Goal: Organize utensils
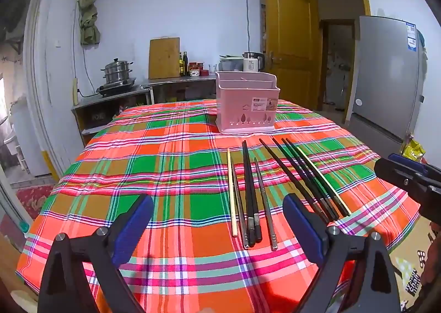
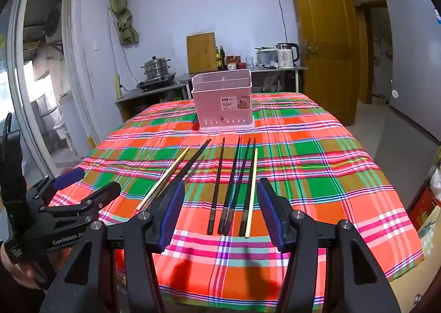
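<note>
both tools [image 1: 217, 226] [image 2: 220, 211] gape empty over the chopsticks [image 2: 234, 189]; judged best: pinch one pair mid-shaft, then drop upright into the pink basket [image 2: 223, 100].

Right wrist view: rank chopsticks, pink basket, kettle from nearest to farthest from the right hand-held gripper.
1. Chopsticks: lying on the tablecloth just ahead of the open right hand-held gripper.
2. Pink basket: upright on the table beyond the chopstick tips.
3. Kettle: on the back counter by the wall, right of centre.
</note>
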`<state>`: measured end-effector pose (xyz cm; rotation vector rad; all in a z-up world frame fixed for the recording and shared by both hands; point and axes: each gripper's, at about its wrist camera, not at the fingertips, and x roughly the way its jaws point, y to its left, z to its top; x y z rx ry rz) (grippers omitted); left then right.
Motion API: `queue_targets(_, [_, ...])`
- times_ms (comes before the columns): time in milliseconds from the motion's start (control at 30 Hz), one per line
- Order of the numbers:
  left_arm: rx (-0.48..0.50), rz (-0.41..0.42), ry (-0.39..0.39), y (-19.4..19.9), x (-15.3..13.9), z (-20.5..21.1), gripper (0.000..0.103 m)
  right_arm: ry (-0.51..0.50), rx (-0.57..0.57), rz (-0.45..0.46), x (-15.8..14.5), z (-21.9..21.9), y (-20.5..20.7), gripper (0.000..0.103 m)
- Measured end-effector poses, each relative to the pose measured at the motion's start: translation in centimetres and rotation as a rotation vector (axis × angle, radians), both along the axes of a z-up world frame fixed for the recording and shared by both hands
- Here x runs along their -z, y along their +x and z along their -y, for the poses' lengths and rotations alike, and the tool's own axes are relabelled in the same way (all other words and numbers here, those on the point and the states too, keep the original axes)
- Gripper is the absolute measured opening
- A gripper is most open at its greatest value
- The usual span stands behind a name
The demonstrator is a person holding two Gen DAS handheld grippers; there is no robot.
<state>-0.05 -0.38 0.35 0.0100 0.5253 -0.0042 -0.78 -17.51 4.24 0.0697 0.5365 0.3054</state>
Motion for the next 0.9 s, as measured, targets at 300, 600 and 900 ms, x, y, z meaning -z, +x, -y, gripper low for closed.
queue_targets(300, [-0.002, -0.001, 0.002, 0.07, 0.02, 0.15, 0.096, 0.003, -0.002, -0.002, 0.0, -0.2, -0.02, 0.055])
queue_targets(600, [0.001, 0.001, -0.004, -0.04, -0.06, 0.16, 0.096, 0.002, -0.003, -0.004, -0.05, -0.32, -0.07, 0.055])
queue_targets(900, [0.006, 0.0, -0.009, -0.17, -0.11, 0.18, 0.096, 0.007, -0.004, -0.006, 0.08, -0.42, -0.07, 0.055])
